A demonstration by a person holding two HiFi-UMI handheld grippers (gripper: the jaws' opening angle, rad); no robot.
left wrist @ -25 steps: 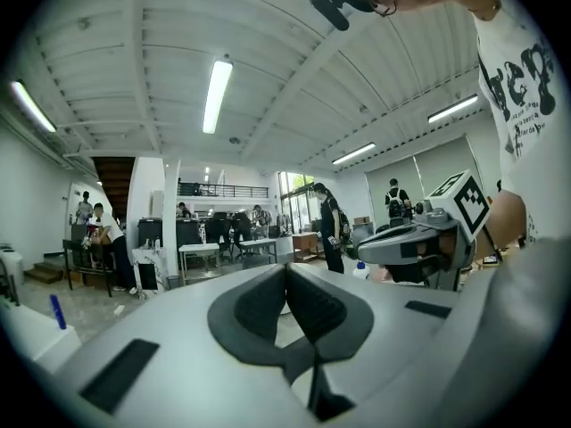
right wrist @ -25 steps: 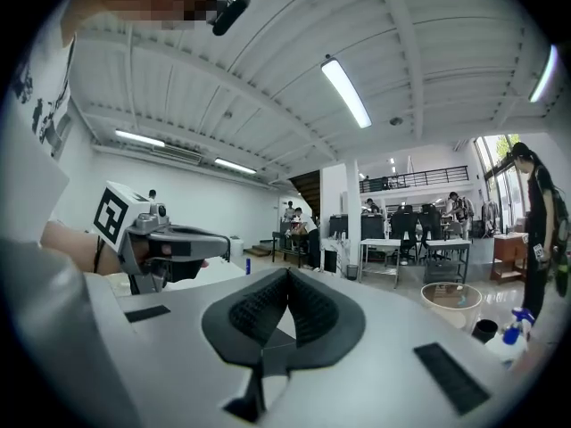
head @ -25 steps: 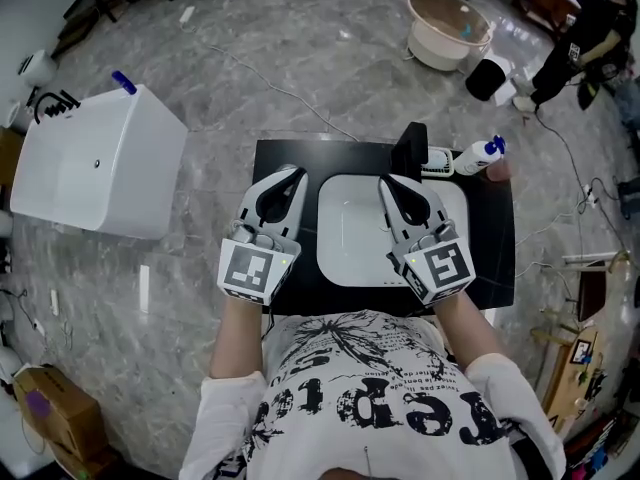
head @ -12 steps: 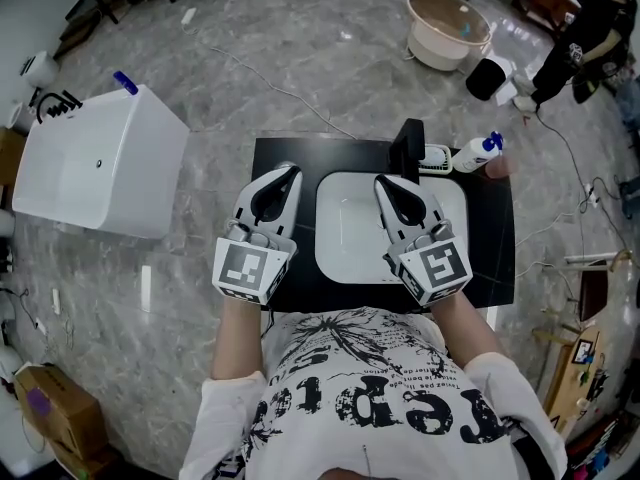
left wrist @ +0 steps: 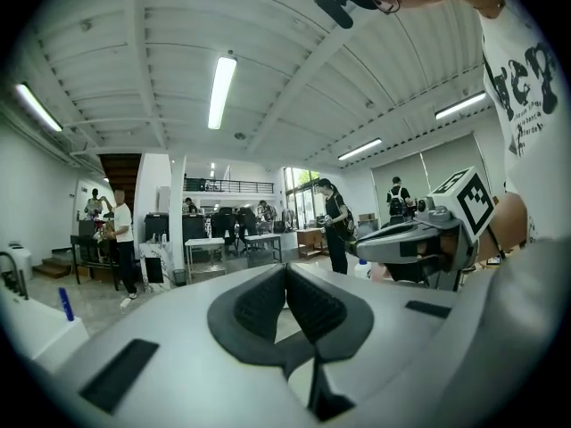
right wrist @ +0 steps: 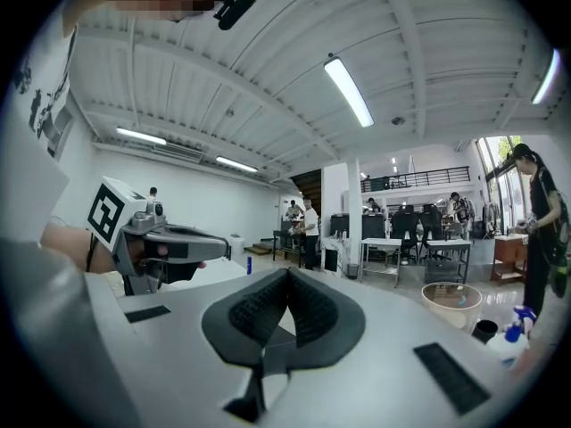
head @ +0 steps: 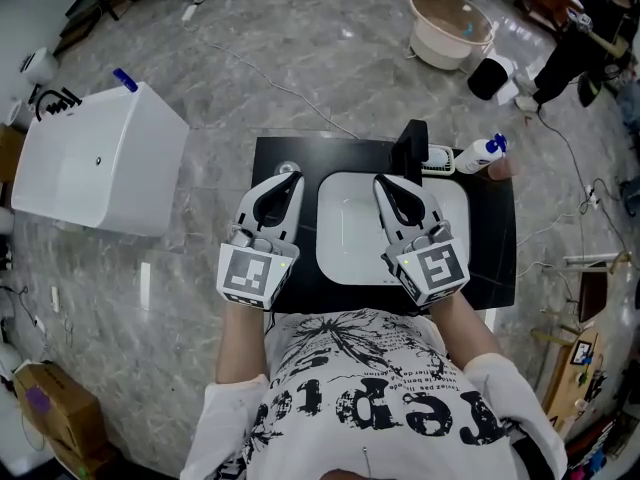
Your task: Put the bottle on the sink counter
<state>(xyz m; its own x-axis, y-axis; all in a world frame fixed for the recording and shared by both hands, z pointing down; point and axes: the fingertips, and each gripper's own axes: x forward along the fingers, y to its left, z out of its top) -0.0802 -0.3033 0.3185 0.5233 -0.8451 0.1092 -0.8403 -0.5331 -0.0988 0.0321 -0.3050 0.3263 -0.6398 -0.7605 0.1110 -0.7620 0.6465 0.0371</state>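
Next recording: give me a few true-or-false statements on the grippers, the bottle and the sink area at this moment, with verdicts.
1. The left gripper and the right gripper both have their jaws closed with nothing between them. True.
2. The right gripper holds the bottle. False: the bottle is by the far right corner of the counter, apart from both grippers.
3. The white sink is set into a black counter. True.
4. The beige tub stands on the counter. False: it stands on the floor beyond the counter.
5. The black faucet stands at the far side of the sink. True.
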